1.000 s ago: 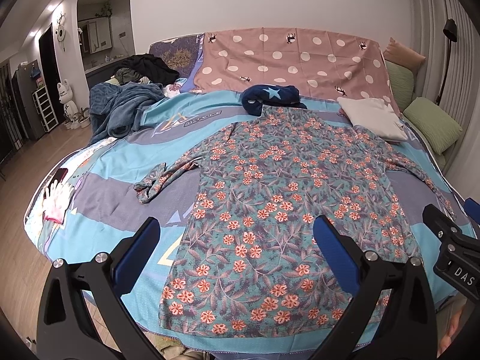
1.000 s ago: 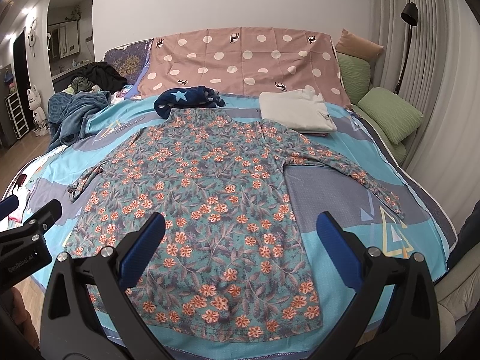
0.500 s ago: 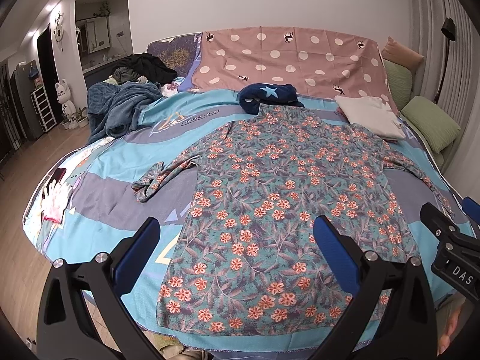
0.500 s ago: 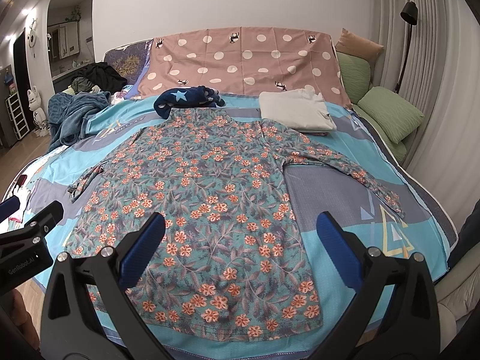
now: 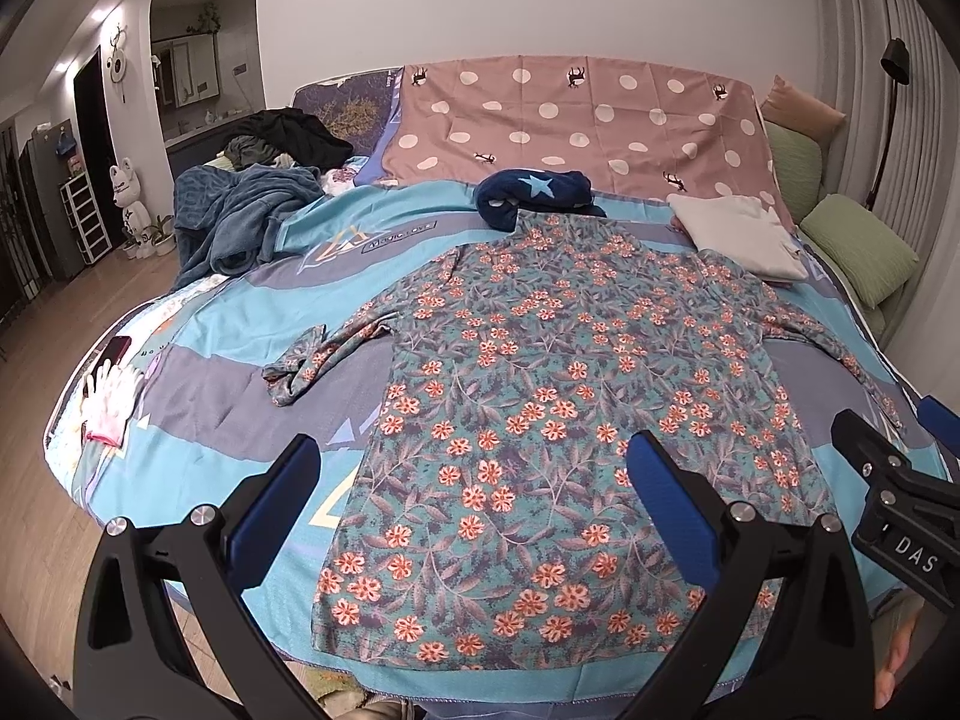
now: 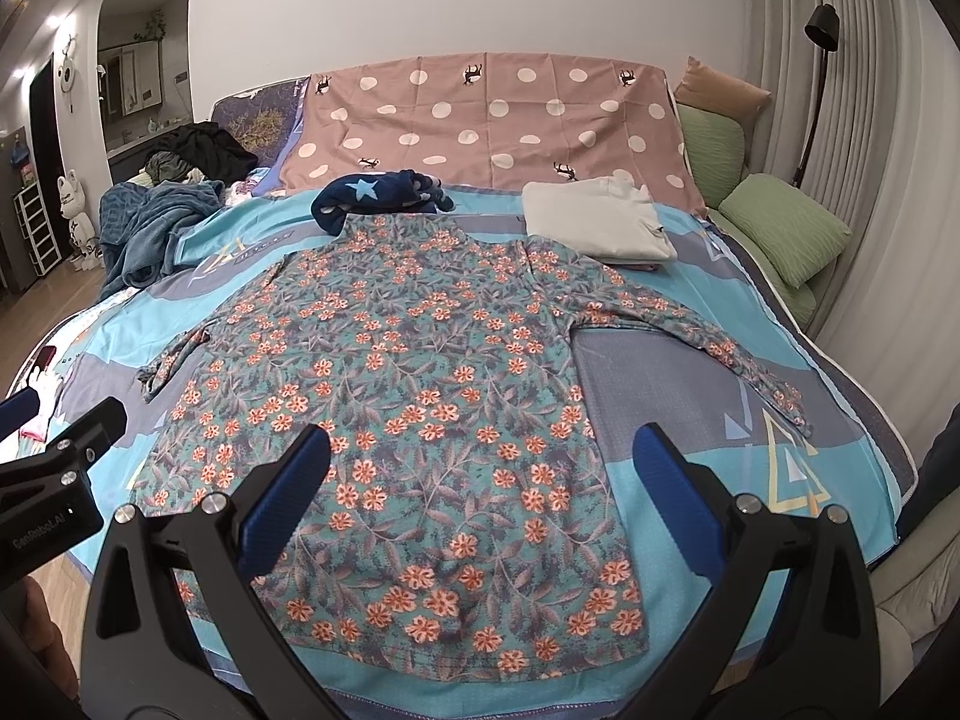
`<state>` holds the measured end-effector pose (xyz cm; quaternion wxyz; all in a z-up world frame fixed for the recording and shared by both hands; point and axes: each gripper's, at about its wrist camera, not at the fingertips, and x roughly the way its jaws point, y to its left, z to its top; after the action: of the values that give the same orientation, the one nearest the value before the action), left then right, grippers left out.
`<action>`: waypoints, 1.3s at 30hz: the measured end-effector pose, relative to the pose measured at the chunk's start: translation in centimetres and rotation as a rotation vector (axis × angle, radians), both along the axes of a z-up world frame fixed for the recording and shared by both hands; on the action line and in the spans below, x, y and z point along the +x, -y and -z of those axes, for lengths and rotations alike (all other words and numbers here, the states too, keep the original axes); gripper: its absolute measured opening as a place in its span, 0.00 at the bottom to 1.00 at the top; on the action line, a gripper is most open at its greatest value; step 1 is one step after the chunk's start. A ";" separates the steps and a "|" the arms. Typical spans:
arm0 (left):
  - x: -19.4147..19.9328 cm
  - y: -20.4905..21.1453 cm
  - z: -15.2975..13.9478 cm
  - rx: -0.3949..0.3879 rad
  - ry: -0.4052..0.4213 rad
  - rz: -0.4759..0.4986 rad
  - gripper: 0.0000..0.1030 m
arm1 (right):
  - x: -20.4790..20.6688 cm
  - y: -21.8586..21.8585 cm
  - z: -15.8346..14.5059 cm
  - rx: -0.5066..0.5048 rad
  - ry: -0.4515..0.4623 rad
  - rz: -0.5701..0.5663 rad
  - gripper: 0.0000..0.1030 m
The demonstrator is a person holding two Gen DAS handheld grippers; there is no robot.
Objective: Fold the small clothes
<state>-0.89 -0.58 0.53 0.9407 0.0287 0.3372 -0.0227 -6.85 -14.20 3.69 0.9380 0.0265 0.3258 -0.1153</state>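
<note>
Left gripper and right gripper are held above the near bed edge, jaws spread wide, nothing gripped. Floral shirt is laid flat on the blue bedspread, hem near the front edge, sleeves out to both sides (left one bunched). Bare cover is seen L and R of it. Farther back: star-print garment at the collar, folded white cloth, polka-dot sheet, green pillows; wood floor at left.
</note>
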 end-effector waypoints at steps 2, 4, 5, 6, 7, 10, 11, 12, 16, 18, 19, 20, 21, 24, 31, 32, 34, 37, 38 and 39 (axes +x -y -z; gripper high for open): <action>-0.1 -0.1 0.0 -0.005 0.000 -0.001 0.99 | 0.0 0.0 0.0 0.001 -0.001 -0.003 0.98; -0.1 -0.1 0.0 -0.008 0.000 0.001 0.99 | 0.0 0.0 0.0 0.000 0.000 -0.002 0.98; -0.2 -0.1 0.0 -0.007 0.001 -0.001 0.99 | 0.0 0.1 0.0 0.000 -0.001 -0.002 0.98; -0.1 -0.2 0.0 -0.007 0.001 -0.001 0.99 | 0.0 0.1 0.0 0.001 0.000 -0.002 0.98; -0.1 -0.2 0.0 -0.008 0.000 0.000 0.99 | 0.1 0.1 -0.1 0.001 0.000 -0.001 0.98; -0.2 -0.2 -0.1 -0.011 0.004 0.006 0.99 | 0.0 0.0 -0.1 -0.002 0.001 0.000 0.98; -0.2 -0.2 -0.2 -0.011 0.007 0.007 0.99 | 0.1 0.1 -0.1 -0.001 0.002 0.001 0.98; -0.2 -0.2 -0.2 -0.010 0.009 0.008 0.99 | 0.0 0.1 0.0 0.000 0.002 0.002 0.98; -0.2 0.1 -0.2 -0.004 0.010 0.014 0.99 | 0.1 0.2 0.1 0.001 0.001 0.003 0.98; -0.1 0.1 -0.2 -0.005 0.010 0.015 0.99 | 0.1 0.3 0.1 0.001 0.000 0.002 0.98; -0.1 0.2 -0.2 -0.006 0.009 0.017 0.99 | 0.1 0.3 0.1 0.000 -0.001 0.002 0.98; -0.1 0.3 -0.2 -0.005 0.009 0.019 0.99 | 0.1 0.3 0.1 0.000 0.002 0.003 0.98; -0.1 0.4 -0.3 -0.005 0.010 0.021 0.99 | 0.0 0.5 0.1 0.001 0.006 0.006 0.98; 0.0 0.5 -0.4 -0.012 0.015 0.022 0.99 | 0.0 1.7 -0.2 -0.008 0.026 0.046 0.98; 2.2 3.1 -0.2 0.012 -0.008 0.055 0.99 | -1.9 13.4 0.2 0.046 0.086 0.358 0.98; 2.4 3.6 0.0 0.020 -0.013 0.062 0.99 | -2.3 16.0 0.7 0.082 0.085 0.402 0.98; 3.3 5.2 0.1 0.046 -0.018 0.083 0.99 | -3.3 22.0 2.4 0.232 0.078 0.462 0.98; 4.8 7.6 0.5 0.071 -0.036 0.112 0.99 | -4.9 31.3 6.5 0.589 0.081 0.472 0.98; 5.7 8.8 0.8 0.078 -0.053 0.128 0.99 | -5.2 34.3 8.1 0.720 0.095 0.463 0.98; 6.2 9.7 1.0 0.081 -0.064 0.138 0.99 | -5.6 37.1 9.6 0.847 0.127 0.461 0.98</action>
<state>5.32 -10.29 -0.46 0.9237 0.0894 0.3649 -0.0749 -12.50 -51.32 -5.93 0.8129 0.4843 0.2718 -0.1755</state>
